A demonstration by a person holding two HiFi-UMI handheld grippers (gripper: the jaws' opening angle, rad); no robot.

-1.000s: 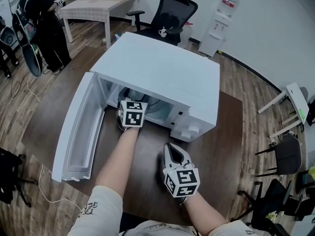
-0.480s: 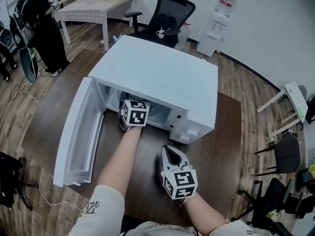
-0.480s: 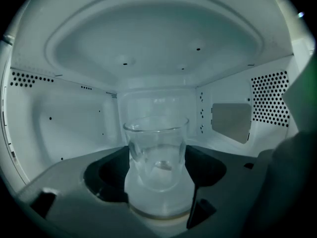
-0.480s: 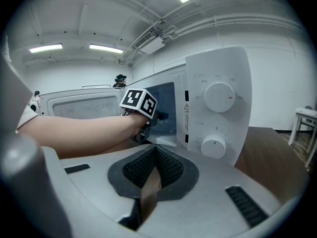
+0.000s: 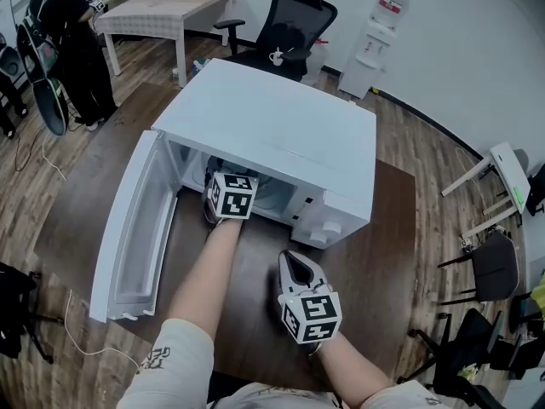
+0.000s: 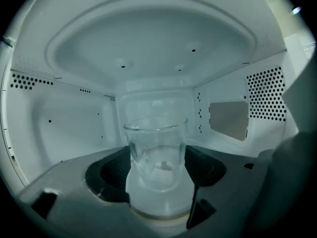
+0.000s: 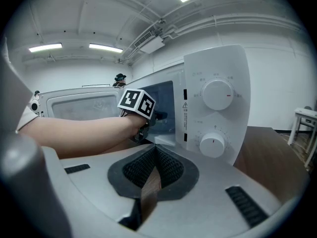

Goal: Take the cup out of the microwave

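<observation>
Left gripper (image 5: 230,192) reaches into the open microwave (image 5: 281,135), its jaws drawn in on the cup (image 6: 157,152) with a dark ribbed pad against each side, one at 9 o'clock and one at 3 o'clock of the glass; the cup is a clear tumbler, upright, plain-walled, with a thin round rim and a paler, whitish, wider foot; no liquid shows in it. Seen from the left gripper (image 6: 157,185) itself, the cup stands dead ahead at 12 o'clock, set well back between the pads, on the oven floor near the middle of the white chamber, with dotted vent holes at 9 and 3 o'clock on the side walls; from the head view the cup is hidden behind the marker cube and the oven's top edge. Right gripper (image 5: 298,267) lies over the brown table (image 5: 383,245) at 5 o'clock from the left one, jaws pressed together with nothing between them; in its own view the right gripper (image 7: 151,175) looks at the microwave's two white dials (image 7: 217,94) at 1 o'clock; the oven door (image 5: 132,228) hangs wide open at 9 o'clock of the chamber.
</observation>
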